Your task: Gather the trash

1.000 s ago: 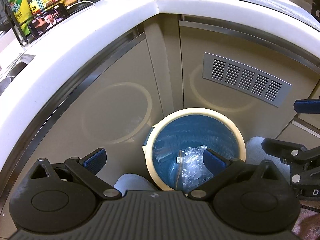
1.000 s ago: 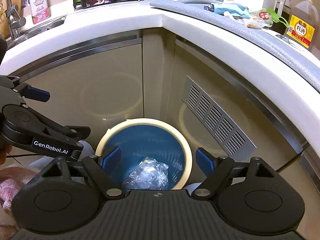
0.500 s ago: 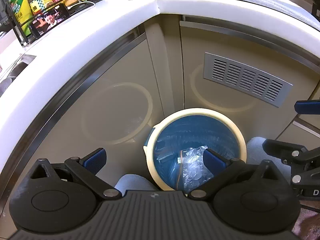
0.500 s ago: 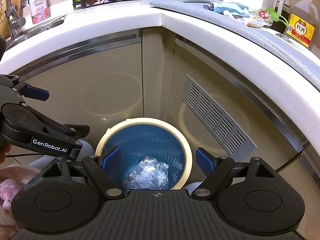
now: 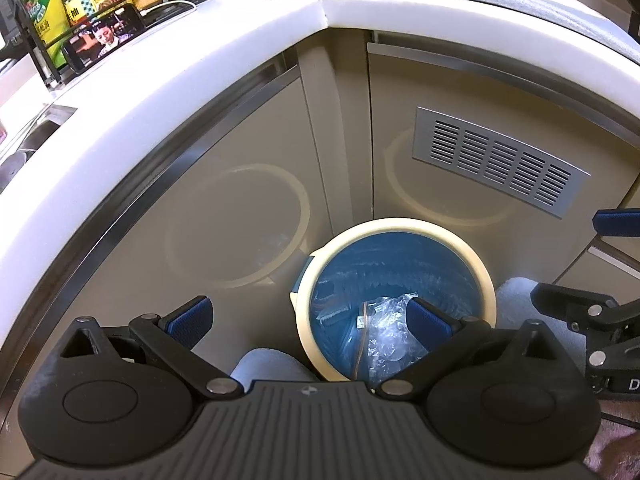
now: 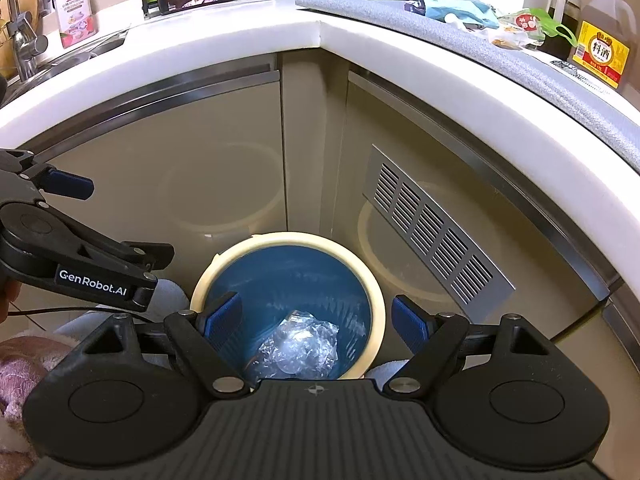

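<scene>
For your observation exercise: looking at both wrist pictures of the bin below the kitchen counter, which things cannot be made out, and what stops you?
- Bin: its near rim and outside are hidden by the right gripper body in the right wrist view.
- Clear plastic wrapper: partly covered by a finger of the left gripper in the left wrist view.
- Trash on the grey mat: too small to identify, right wrist view.
- Bottle: label print too small to read, left wrist view.

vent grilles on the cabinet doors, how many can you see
1: a single slotted metal vent grille on the cabinet door right of the inside corner, just above and right of the trash bin. The counter's overhang may hide others.
</scene>
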`<action>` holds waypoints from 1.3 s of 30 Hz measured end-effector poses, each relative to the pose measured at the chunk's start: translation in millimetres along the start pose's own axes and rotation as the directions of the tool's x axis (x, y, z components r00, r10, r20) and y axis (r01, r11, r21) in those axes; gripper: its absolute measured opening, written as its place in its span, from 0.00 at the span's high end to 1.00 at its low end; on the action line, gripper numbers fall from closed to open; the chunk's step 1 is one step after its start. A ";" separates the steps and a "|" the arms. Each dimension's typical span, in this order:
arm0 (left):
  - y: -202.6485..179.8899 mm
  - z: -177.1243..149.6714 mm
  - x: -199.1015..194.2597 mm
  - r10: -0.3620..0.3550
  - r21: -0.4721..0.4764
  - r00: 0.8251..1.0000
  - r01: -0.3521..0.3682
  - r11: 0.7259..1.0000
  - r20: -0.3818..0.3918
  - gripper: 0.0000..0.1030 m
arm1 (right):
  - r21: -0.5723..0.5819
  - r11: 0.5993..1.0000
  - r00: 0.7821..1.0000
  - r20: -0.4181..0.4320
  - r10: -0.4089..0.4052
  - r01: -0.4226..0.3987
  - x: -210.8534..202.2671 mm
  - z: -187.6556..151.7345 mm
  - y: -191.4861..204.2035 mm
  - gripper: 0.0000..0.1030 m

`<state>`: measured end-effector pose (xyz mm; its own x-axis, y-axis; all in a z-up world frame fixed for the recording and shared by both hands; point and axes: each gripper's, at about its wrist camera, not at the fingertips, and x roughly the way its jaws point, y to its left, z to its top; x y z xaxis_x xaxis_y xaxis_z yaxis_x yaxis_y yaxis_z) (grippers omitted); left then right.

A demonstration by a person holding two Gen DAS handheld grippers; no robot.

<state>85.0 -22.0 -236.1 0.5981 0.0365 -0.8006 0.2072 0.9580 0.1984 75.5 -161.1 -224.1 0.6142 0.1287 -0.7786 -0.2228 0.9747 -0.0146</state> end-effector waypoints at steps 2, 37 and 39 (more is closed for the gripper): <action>0.3 0.0 0.0 0.001 0.000 1.000 -0.001 1.000 0.001 0.00 | 0.002 1.000 1.000 -0.002 0.000 0.000 0.9 -0.1 -0.3 0.19; 37.5 47.1 -20.4 0.042 -0.069 0.995 -0.036 0.997 0.087 0.00 | 0.163 0.980 0.982 0.167 0.085 -0.113 -28.7 59.4 -48.3 0.17; 42.4 53.3 -22.0 0.048 -0.073 0.995 -0.041 0.996 0.092 0.00 | 0.183 0.977 0.969 0.238 0.060 -0.105 -36.7 75.9 -60.4 0.12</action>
<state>121.9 2.6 -179.9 0.6763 0.0560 -0.7345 0.1252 0.9739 0.1895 123.8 -210.9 -147.0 0.7623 0.2263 -0.6063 -0.1435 0.9727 0.1826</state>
